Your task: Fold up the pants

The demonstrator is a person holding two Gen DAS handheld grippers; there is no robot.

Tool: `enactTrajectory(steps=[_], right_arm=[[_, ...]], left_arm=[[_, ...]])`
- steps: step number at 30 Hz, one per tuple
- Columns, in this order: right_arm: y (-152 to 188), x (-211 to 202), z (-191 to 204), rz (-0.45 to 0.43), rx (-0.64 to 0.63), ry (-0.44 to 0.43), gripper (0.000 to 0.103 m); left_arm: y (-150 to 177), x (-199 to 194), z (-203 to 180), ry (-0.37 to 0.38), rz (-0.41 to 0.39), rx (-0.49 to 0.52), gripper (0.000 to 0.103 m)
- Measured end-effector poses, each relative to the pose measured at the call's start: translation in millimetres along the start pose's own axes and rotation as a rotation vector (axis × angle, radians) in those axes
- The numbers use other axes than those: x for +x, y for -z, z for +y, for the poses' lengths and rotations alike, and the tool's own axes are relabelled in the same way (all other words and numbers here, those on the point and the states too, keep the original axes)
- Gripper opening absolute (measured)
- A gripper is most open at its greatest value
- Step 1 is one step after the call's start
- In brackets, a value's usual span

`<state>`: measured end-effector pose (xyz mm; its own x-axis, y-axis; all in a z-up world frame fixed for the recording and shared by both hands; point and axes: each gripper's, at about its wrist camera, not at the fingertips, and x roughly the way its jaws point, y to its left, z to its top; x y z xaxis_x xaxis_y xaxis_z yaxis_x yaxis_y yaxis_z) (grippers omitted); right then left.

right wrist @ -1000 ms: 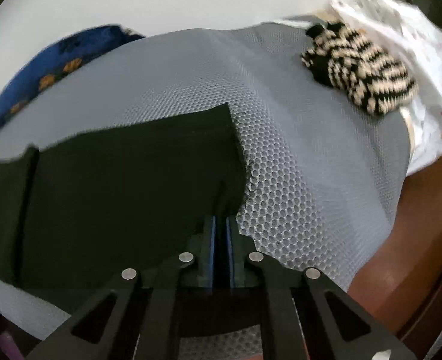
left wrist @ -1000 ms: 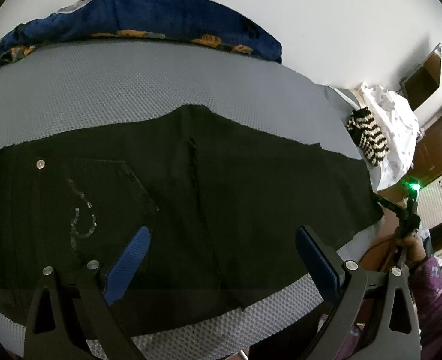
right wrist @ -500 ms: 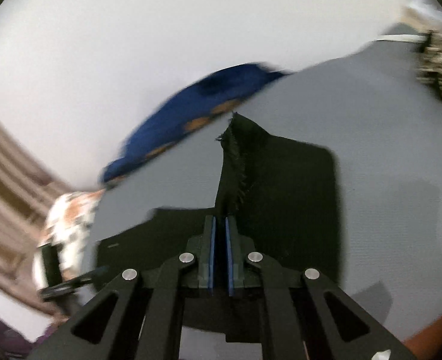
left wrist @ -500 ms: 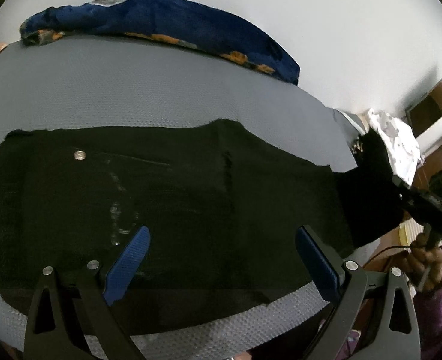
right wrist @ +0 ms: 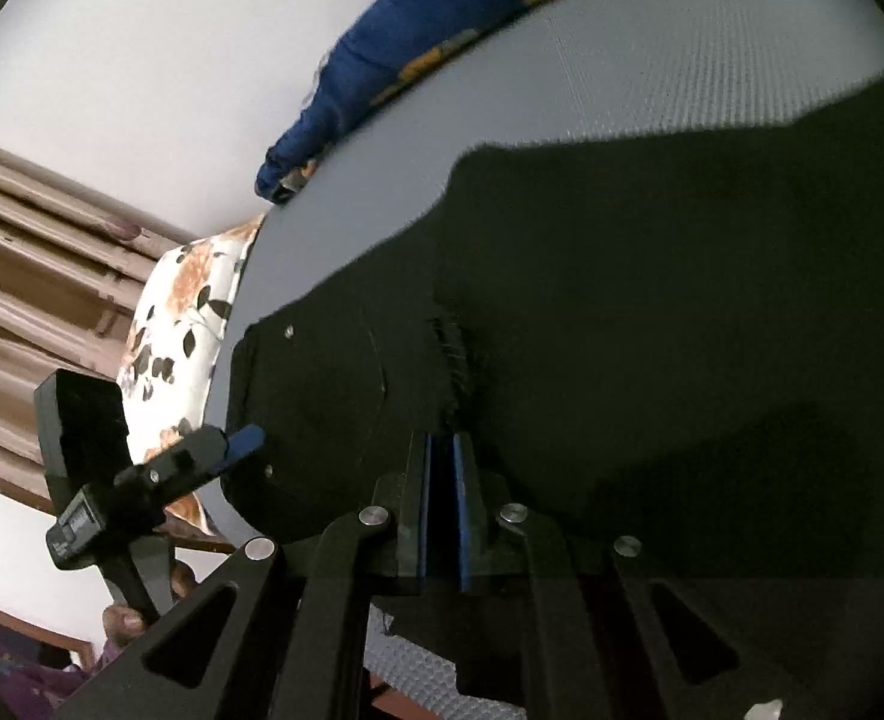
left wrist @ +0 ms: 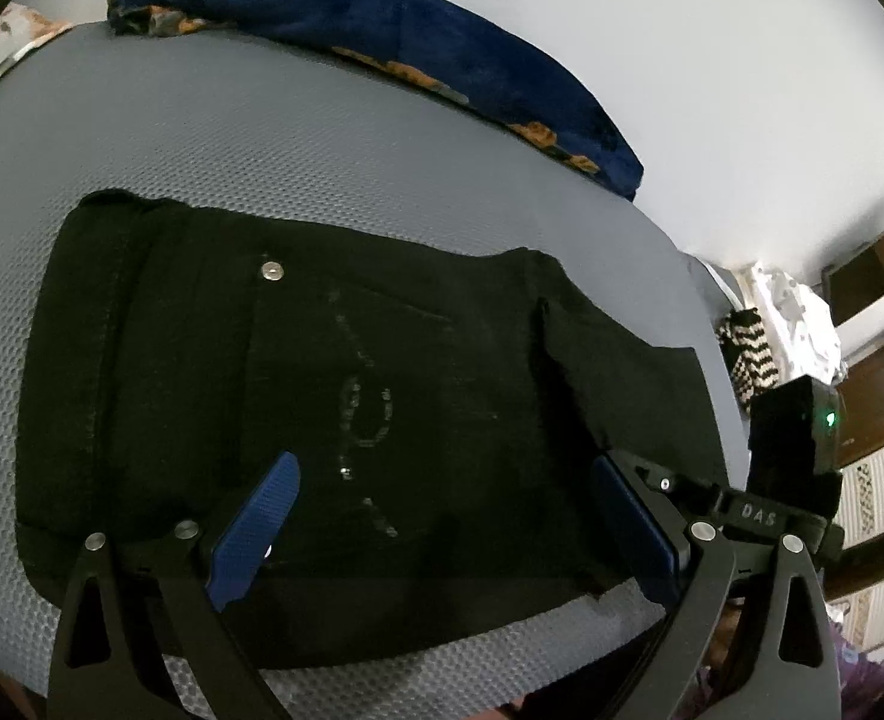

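My right gripper [right wrist: 440,468] pinches the frayed leg hem of the pants [left wrist: 333,396]; my left gripper [left wrist: 442,516] hangs wide open over the pocket [left wrist: 369,396]. Risk: the thin pinch may slip, dropping the hem short of the waistband [left wrist: 99,336], and the unpinned pants may drag.

The left gripper [left wrist: 442,516] has a matte black frame with triangular cut-outs in its two arms, round silver screw heads at the joints, and blue ribbed pads [left wrist: 255,525] on the fingers; the right gripper [right wrist: 440,498] is built the same way, black struts with triangular openings, four silver screws across the linkage, and thin blue pads [right wrist: 423,504] edging its fingers; seen from the left wrist view, its body is a black block with a small green light and white letters reading DAS; a purple patterned sleeve [right wrist: 21,681] shows at the lower left; bare fingers [right wrist: 126,621] wrap the black handle.
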<state>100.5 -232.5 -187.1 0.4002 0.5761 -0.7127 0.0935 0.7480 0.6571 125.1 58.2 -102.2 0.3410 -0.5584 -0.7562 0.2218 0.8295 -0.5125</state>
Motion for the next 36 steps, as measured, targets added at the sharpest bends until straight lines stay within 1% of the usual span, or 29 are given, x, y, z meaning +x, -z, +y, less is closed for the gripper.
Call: enactTrajectory(steps=[2,3,4,6,8,9,10,11,12,13,14,15,17,18,20,22,23,24,25,26,27,28,29,30,31,32,33,34,36], right_arm=[[1.8,2.9,5.9,-0.002,-0.006,-0.018,0.011],[1.1,1.9,3.5,0.008,0.013,-0.085,0.011],[1.3,4.2,3.1,0.032,0.027,-0.119,0.011],[3.2,7.8,3.8,0.073,0.034,-0.122,0.014],[4.2,5.0,-1.5,0.098,0.064,-0.190,0.016],[3.6,-3.6,-5.8,0.089,0.084,-0.242,0.017],[1.3,-18.5,-10.0,0.042,0.090,-0.266,0.021],[-0.9,-33.1,-13.8,-0.007,0.084,-0.255,0.026],[-3.5,-52.0,-21.3,-0.063,0.076,-0.205,0.039],[-4.6,-62.0,-26.9,-0.088,0.071,-0.169,0.045],[-4.1,-72.7,-34.6,-0.111,0.074,-0.139,0.045],[-3.6,-76.5,-38.4,-0.117,0.081,-0.135,0.045],[-0.3,-76.1,-39.4,-0.109,0.078,-0.124,0.045],[2.7,-69.0,-32.0,-0.100,0.043,-0.106,0.045],[8.2,-55.8,-20.1,-0.067,-0.023,-0.100,0.045],[16.8,-32.5,0.2,-0.021,-0.116,-0.087,0.044],[23.7,-21.7,8.5,0.003,-0.186,-0.057,0.044],[34.8,-0.1,25.1,0.036,-0.309,0.032,0.042],[43.8,5.8,40.7,0.007,-0.441,0.111,0.041],[47.1,6.5,48.8,0.008,-0.515,0.152,0.041],[46.1,7.3,55.1,0.030,-0.538,0.169,0.039],[43.8,3.4,58.4,0.021,-0.538,0.170,0.039],[40.3,-4.5,61.8,-0.013,-0.528,0.162,0.039],[35.5,-16.1,64.8,-0.049,-0.502,0.137,0.040],[31.9,-22.1,66.5,-0.061,-0.483,0.113,0.041],[27.4,-25.1,71.0,-0.065,-0.461,0.081,0.042],[23.0,-28.0,76.5,-0.062,-0.435,0.040,0.047],[21.3,-25.7,82.5,-0.061,-0.424,0.020,0.056],[21.6,-17.1,93.0,-0.038,-0.403,-0.018,0.063]], left_arm=[[0.5,2.9,2.8,0.003,0.008,-0.011,0.097],[0.3,4.4,3.3,0.004,0.012,-0.016,0.097],[0.1,5.8,3.1,0.003,0.014,-0.018,0.097],[0.2,7.3,1.0,0.003,0.018,-0.016,0.097],[-0.6,6.7,-2.1,0.006,0.024,-0.009,0.097],[-0.6,5.6,-3.0,0.003,0.019,-0.001,0.097],[-0.3,3.7,-3.1,-0.005,0.012,0.010,0.097],[-0.3,2.5,-3.2,-0.017,0.007,0.020,0.097],[0.0,2.2,-2.7,-0.027,0.007,0.025,0.097],[0.3,2.5,-1.5,-0.028,0.011,0.022,0.097],[0.7,3.0,0.4,-0.026,0.014,0.014,0.097],[1.3,3.9,2.4,-0.023,0.017,0.001,0.097],[3.1,5.1,4.0,-0.022,0.020,-0.011,0.097],[3.9,5.4,3.7,-0.025,0.019,-0.011,0.097],[6.0,5.2,1.0,-0.024,0.018,-0.003,0.097],[9.0,4.1,-3.2,-0.037,0.019,0.022,0.097],[10.1,3.1,-4.9,-0.047,0.019,0.038,0.097],[11.1,0.6,-6.0,-0.057,0.014,0.059,0.097],[11.4,-2.6,-5.0,-0.065,0.007,0.068,0.097],[10.9,-6.6,-2.9,-0.072,-0.001,0.069,0.097],[10.0,-14.3,1.8,-0.078,-0.021,0.069,0.097],[9.1,-23.0,7.6,-0.084,-0.047,0.071,0.097],[8.2,-33.7,14.8,-0.097,-0.080,0.075,0.097],[6.6,-46.8,24.9,-0.113,-0.117,0.082,0.097],[4.0,-56.0,35.0,-0.116,-0.138,0.088,0.097],[0.6,-65.7,51.0,-0.100,-0.143,0.092,0.097],[-2.1,-69.6,61.8,-0.078,-0.134,0.094,0.097],[-5.6,-71.3,72.4,-0.058,-0.118,0.102,0.097],[-14.9,-70.6,95.2,-0.054,-0.077,0.144,0.097]])
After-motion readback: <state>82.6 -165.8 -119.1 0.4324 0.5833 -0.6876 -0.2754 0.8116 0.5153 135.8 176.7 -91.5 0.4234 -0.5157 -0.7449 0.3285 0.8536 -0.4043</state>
